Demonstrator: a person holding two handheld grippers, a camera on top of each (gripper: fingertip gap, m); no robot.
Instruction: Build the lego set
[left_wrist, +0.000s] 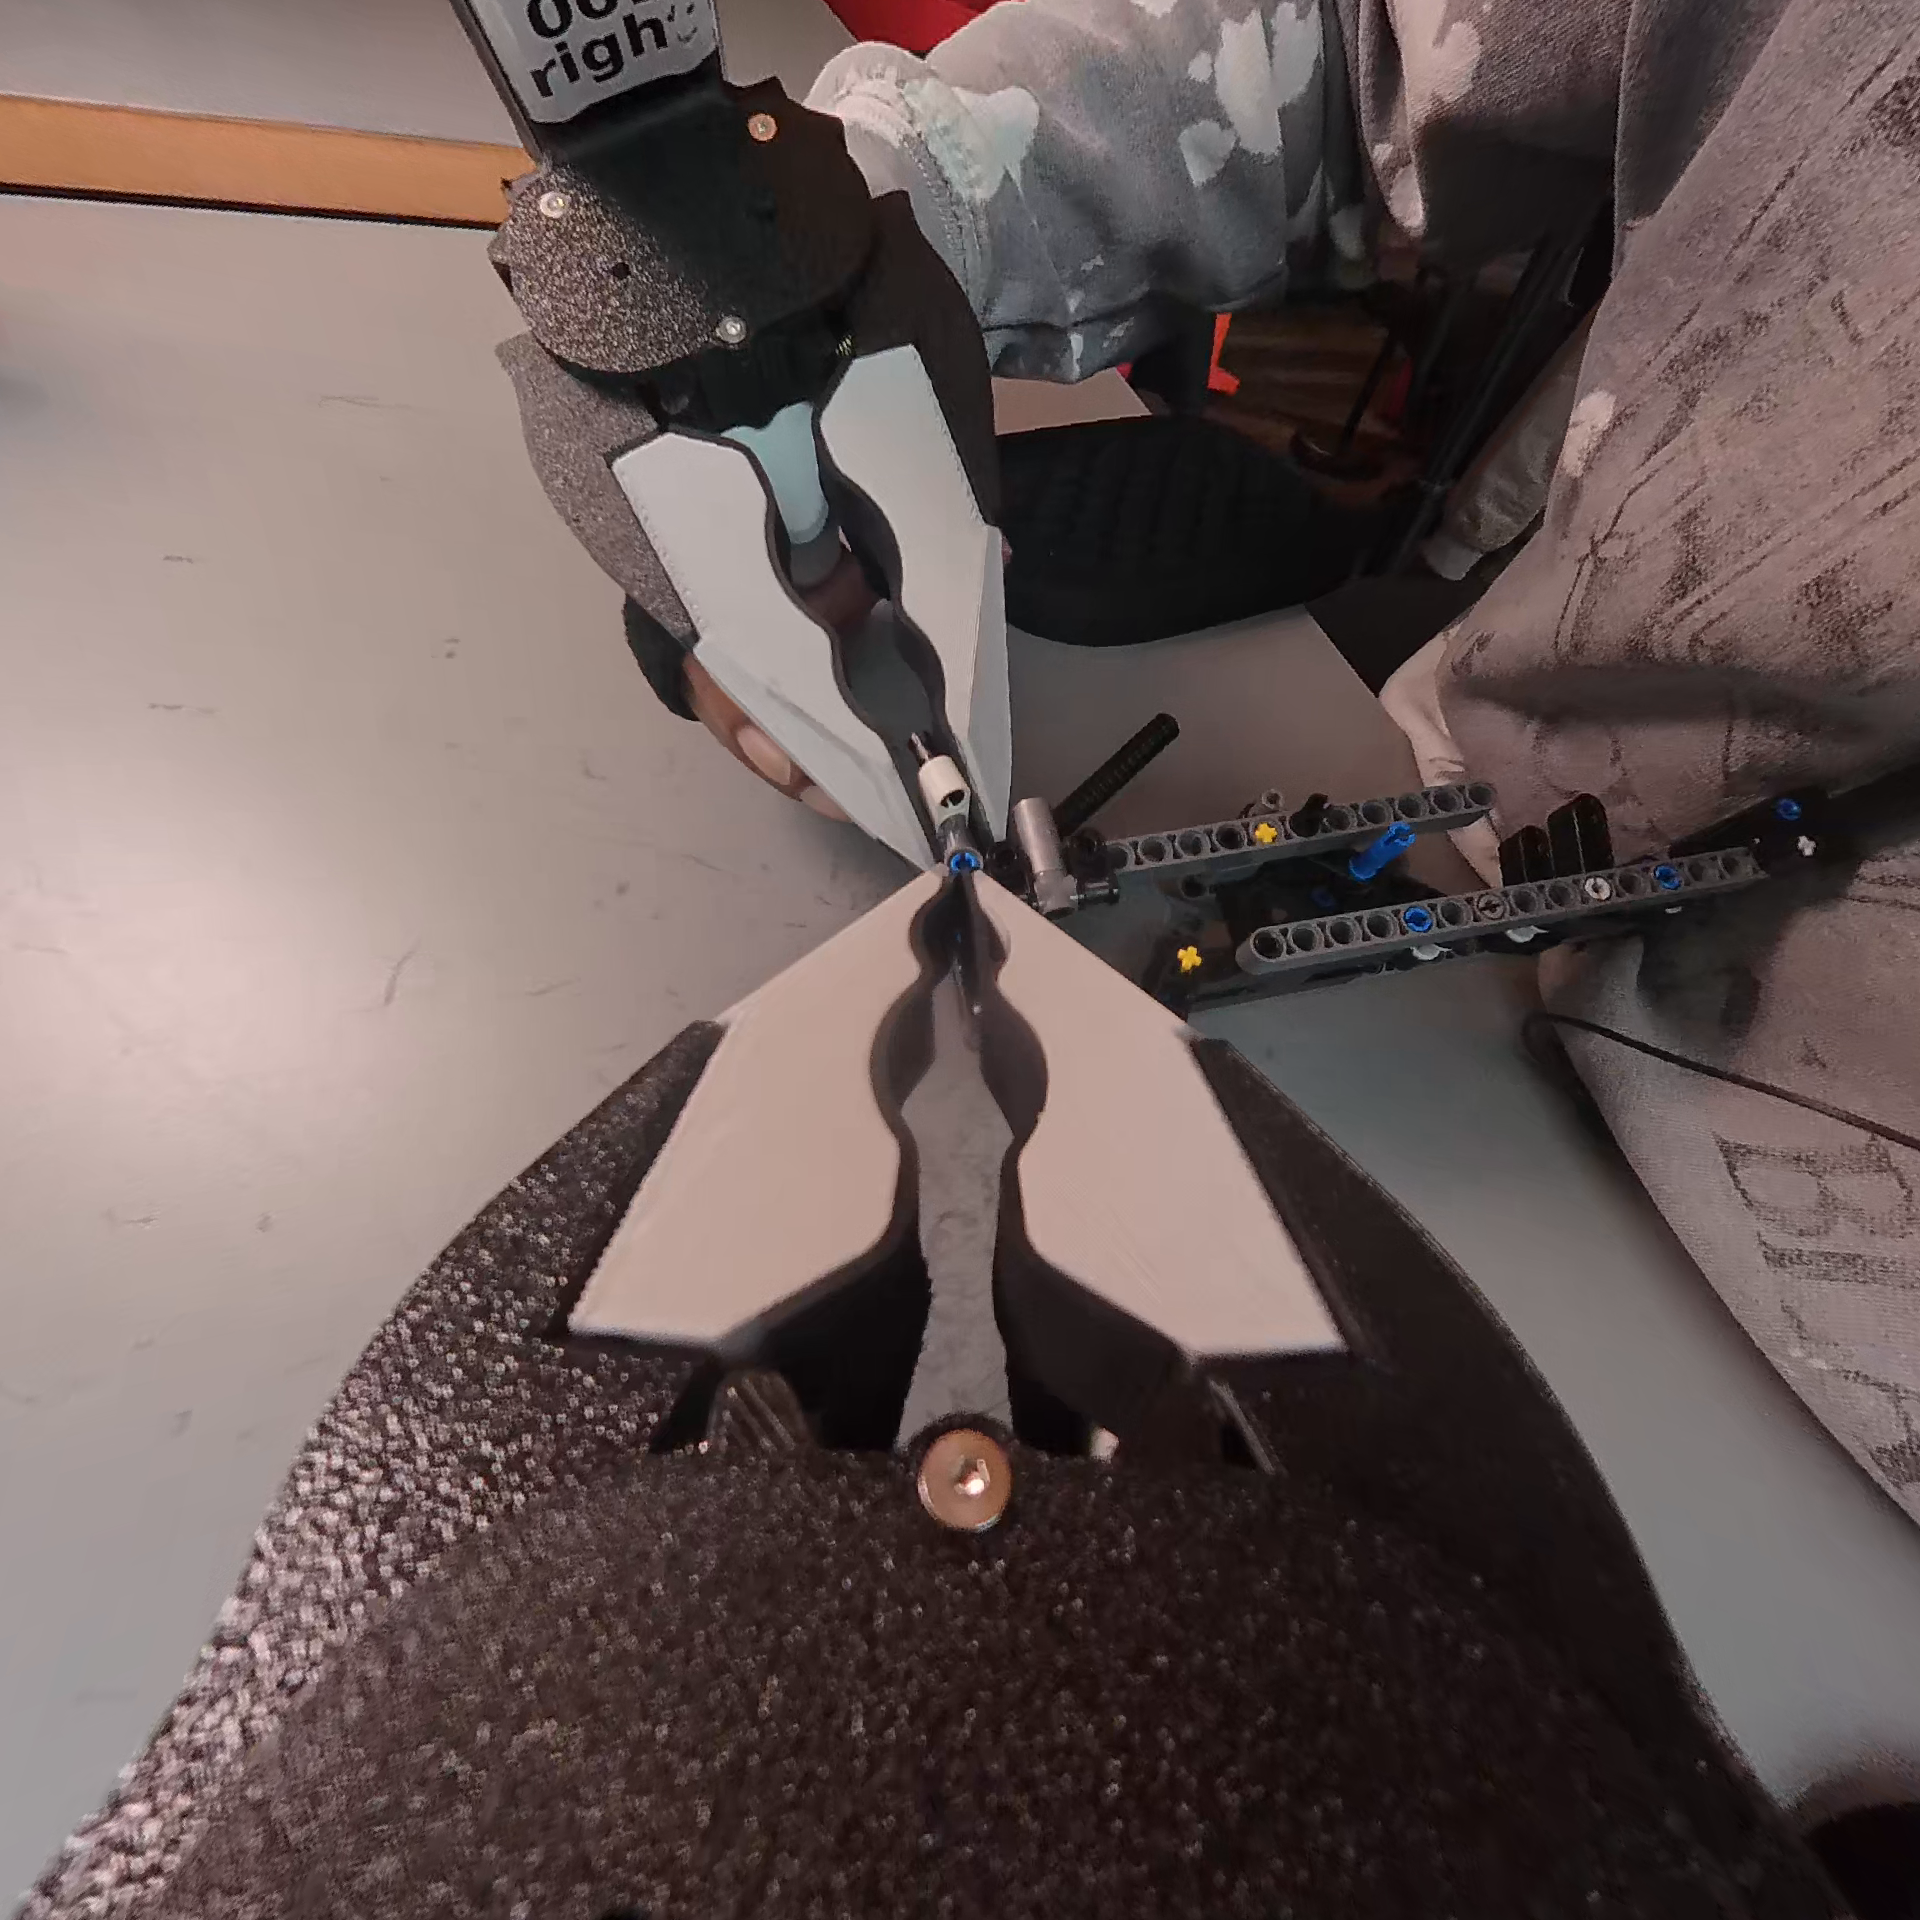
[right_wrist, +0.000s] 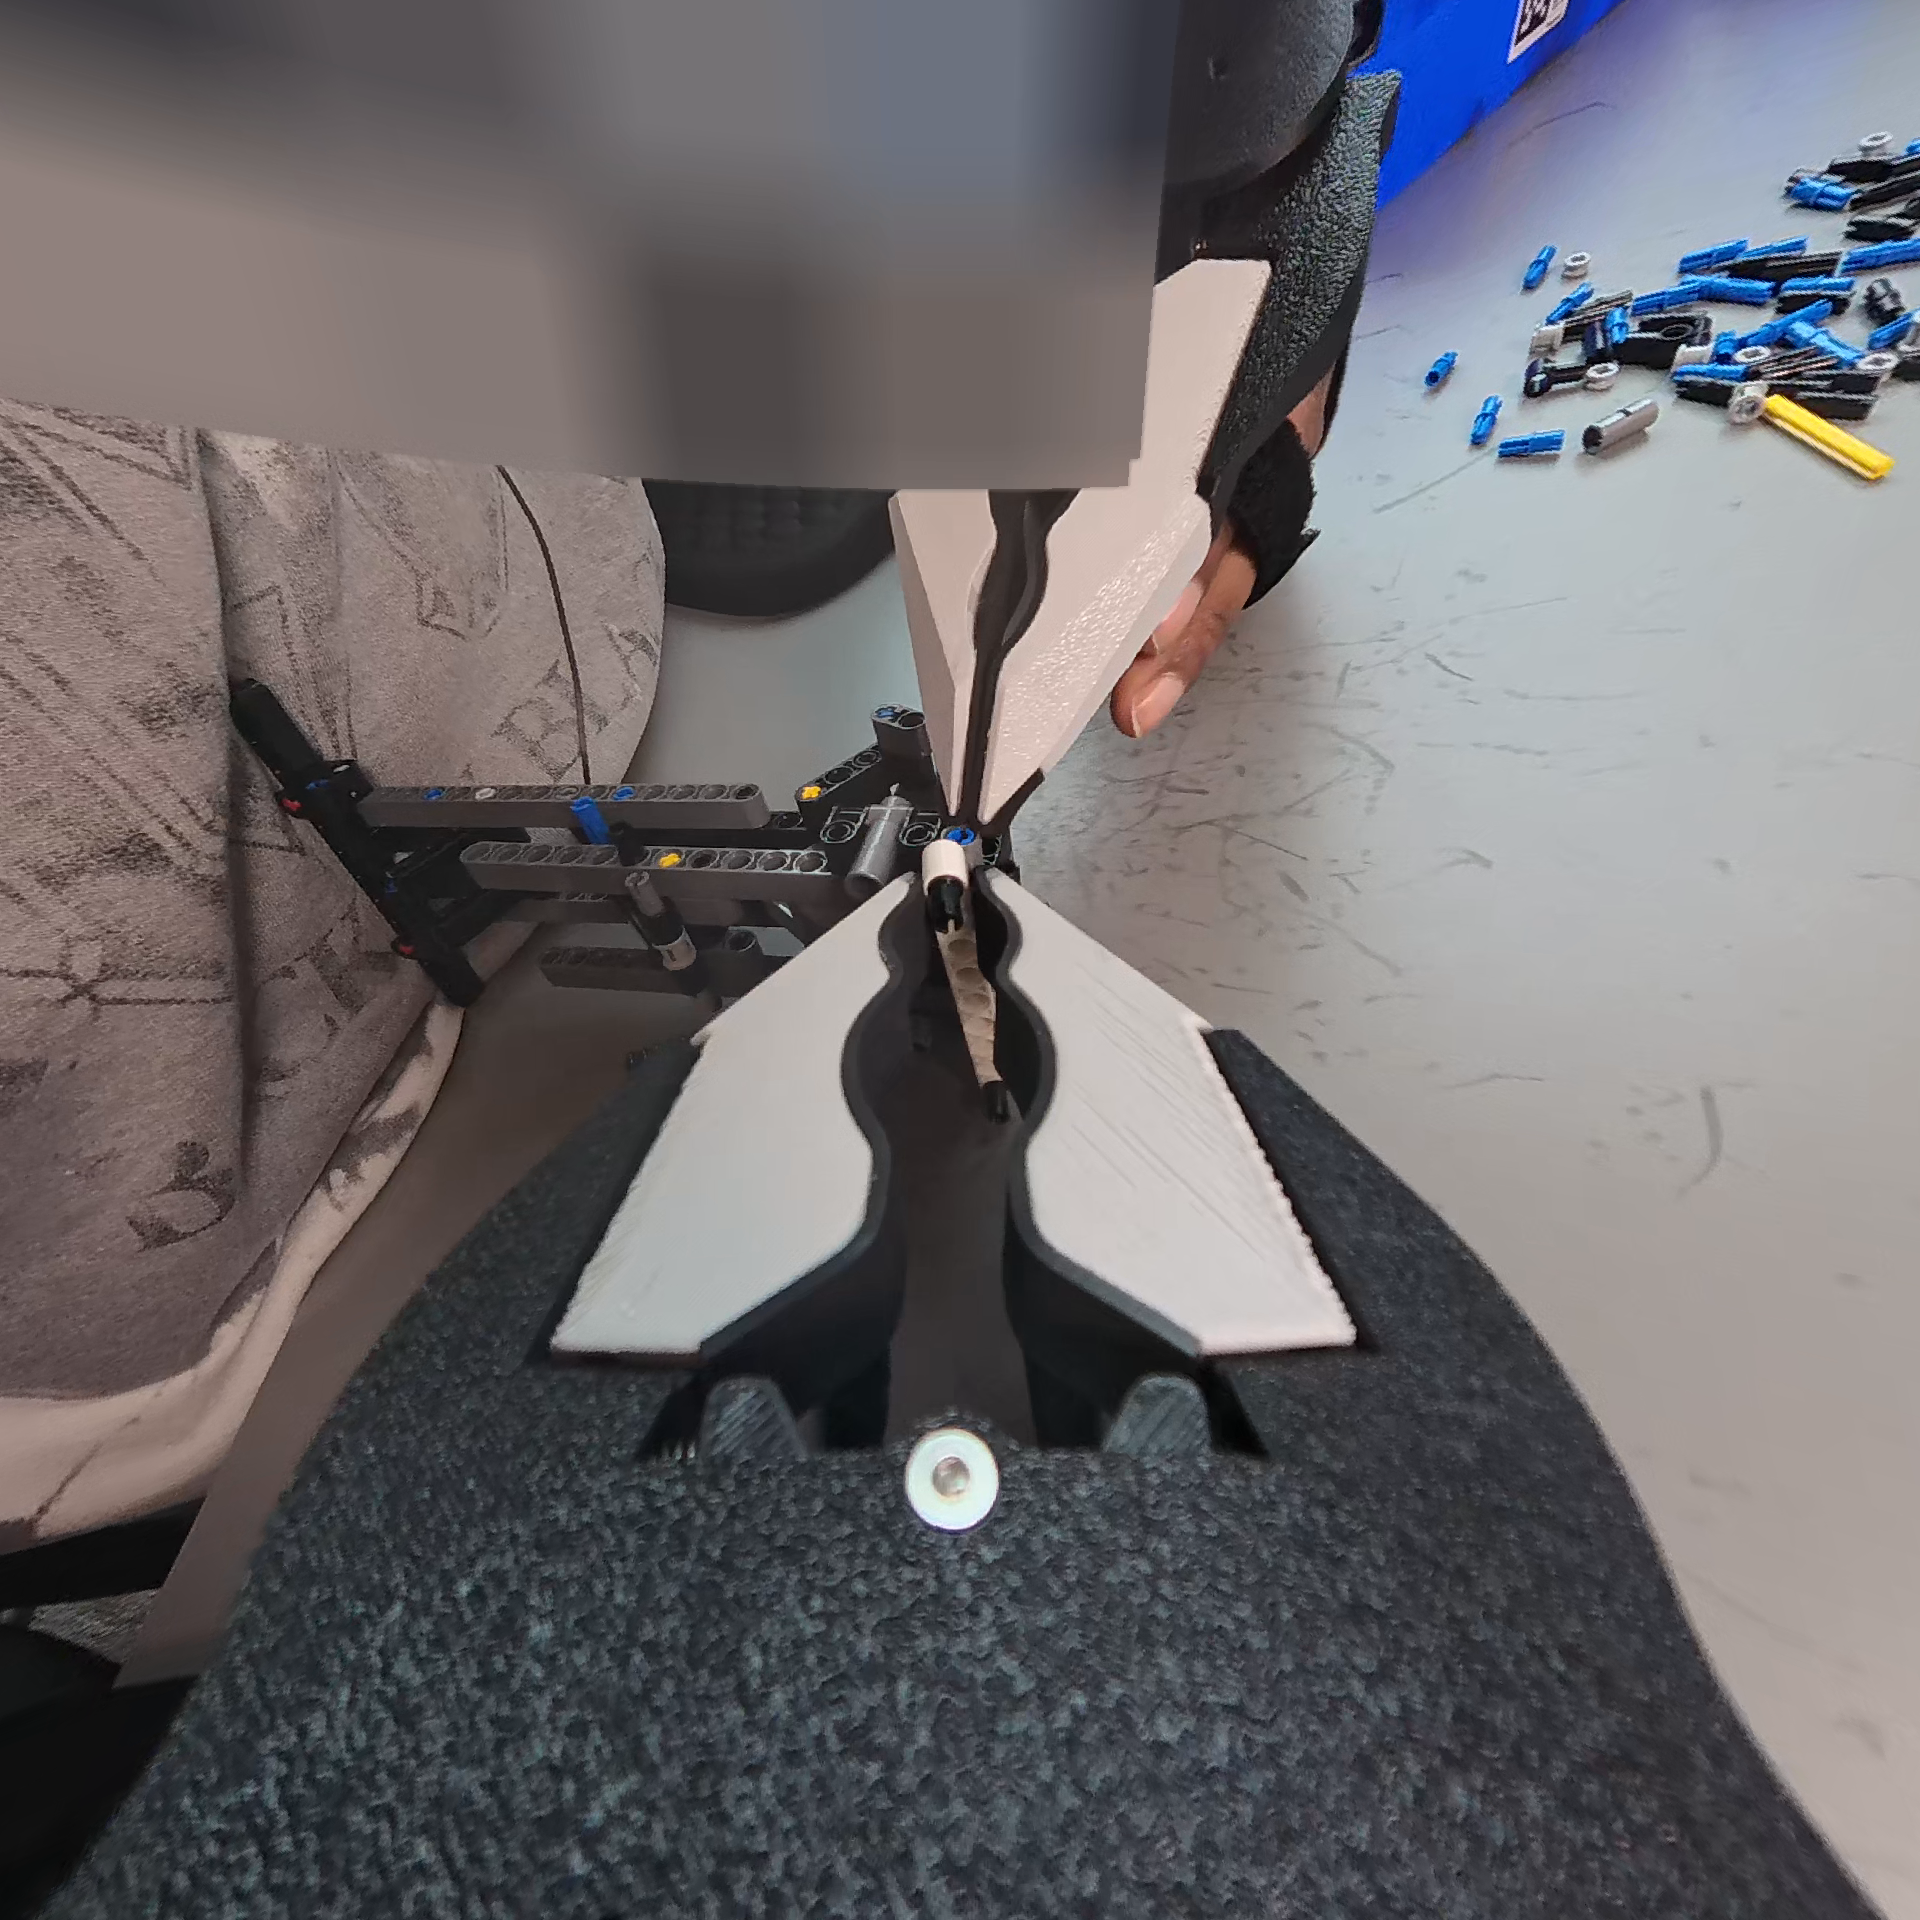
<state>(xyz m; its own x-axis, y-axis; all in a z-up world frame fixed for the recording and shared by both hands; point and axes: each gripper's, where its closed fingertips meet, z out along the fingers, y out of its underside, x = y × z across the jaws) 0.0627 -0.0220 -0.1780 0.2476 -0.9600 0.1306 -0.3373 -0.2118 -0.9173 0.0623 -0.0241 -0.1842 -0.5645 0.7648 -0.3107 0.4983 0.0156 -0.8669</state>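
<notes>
Left wrist view
Left tongs (left_wrist: 961, 883): pressed together on a thin dark piece with a blue pin (left_wrist: 963, 861) at its far tip.
Right tongs (left_wrist: 961, 831): come in from the far side, tip to tip with the left; pinching a white connector (left_wrist: 948, 787).
Lego frame (left_wrist: 1455, 883): grey holed beams, on the worktop (left_wrist: 260, 727) just right of the meeting tips, its far-right end against the person's grey clothing.
Writing: a printed label (left_wrist: 592, 47) on the right tool's body; wording left out.

Right wrist view
Right tongs (right_wrist: 951, 883): nipped on a white holed beam (right_wrist: 968, 977) that carries the white connector (right_wrist: 943, 862) at its far end.
Left tongs (right_wrist: 971, 816): closed, tips at the blue pin (right_wrist: 958, 833).
Lego frame (right_wrist: 623, 842): left of the tips, near end close beside them.
Loose parts (right_wrist: 1745, 322): blue, black, grey, one yellow, scattered far right on the worktop.
Writing: square marker on a blue box (right_wrist: 1475, 94), top right; not legible as words.

Step in hand: likely mating the pin into the connector, a small sub-assembly beside the frame.
Next move calls for: keeping pin and hole in line, then a straight push; a skewed push could pop the piece free.
</notes>
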